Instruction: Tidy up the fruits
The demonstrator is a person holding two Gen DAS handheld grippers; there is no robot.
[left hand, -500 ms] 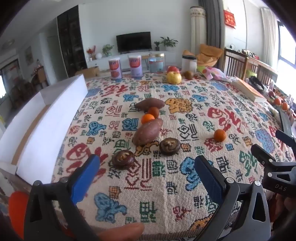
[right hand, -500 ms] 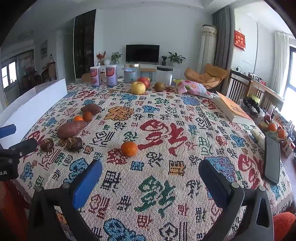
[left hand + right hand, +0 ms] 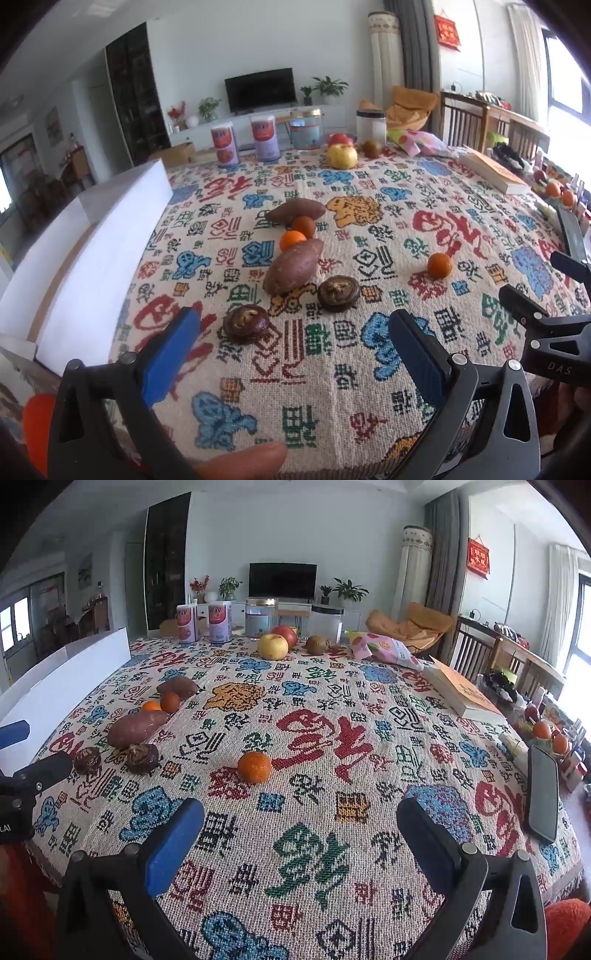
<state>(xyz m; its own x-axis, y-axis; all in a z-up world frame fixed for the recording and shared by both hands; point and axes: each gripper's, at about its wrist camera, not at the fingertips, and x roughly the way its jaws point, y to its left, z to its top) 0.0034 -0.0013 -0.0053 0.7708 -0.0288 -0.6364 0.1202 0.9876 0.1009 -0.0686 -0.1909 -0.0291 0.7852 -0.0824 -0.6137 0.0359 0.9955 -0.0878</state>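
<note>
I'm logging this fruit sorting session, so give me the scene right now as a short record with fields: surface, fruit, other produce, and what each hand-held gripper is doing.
surface: patterned tablecloth
fruit near middle: lone orange; two oranges beside the sweet potatoes
fruit at far edge: yellow apple, red apple, brown fruit
other produce: two sweet potatoes, two dark mushrooms
left hand-held gripper: open, empty, above the cloth
right hand-held gripper: open, empty, above the cloth
</note>
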